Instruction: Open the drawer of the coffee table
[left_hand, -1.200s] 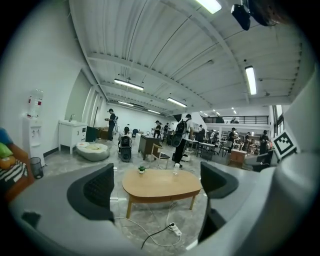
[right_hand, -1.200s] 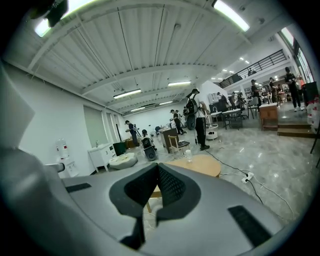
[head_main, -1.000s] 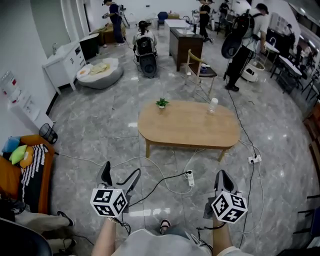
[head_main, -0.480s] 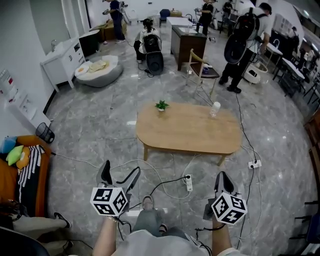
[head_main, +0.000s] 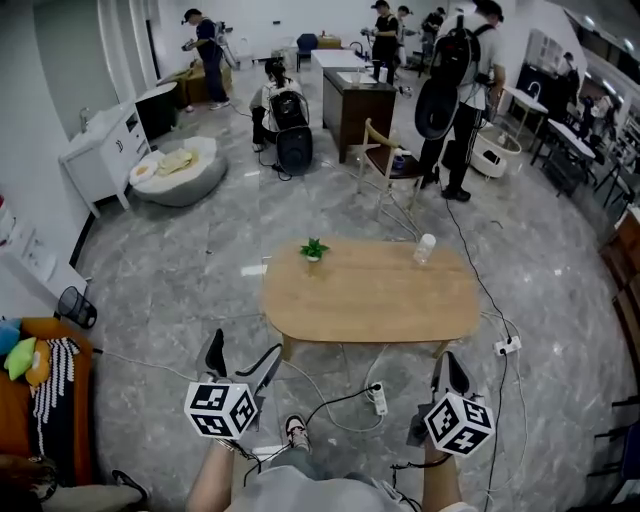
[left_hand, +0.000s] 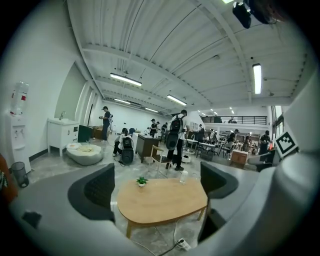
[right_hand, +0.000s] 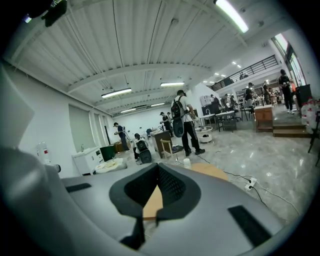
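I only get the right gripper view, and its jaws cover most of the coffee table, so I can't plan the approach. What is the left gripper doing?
Observer: The left gripper has its jaws wide apart with nothing between them. The coffee table shows through the gap, some way off.
Operator: Is there anything on the tabletop besides the bottle I can see?
Observer: Yes, a small potted plant stands near the far edge, to the left of the bottle.
Operator: Is the way to the table free?
Observer: Not quite. A power strip lies just short of the table's near edge, between it and you.
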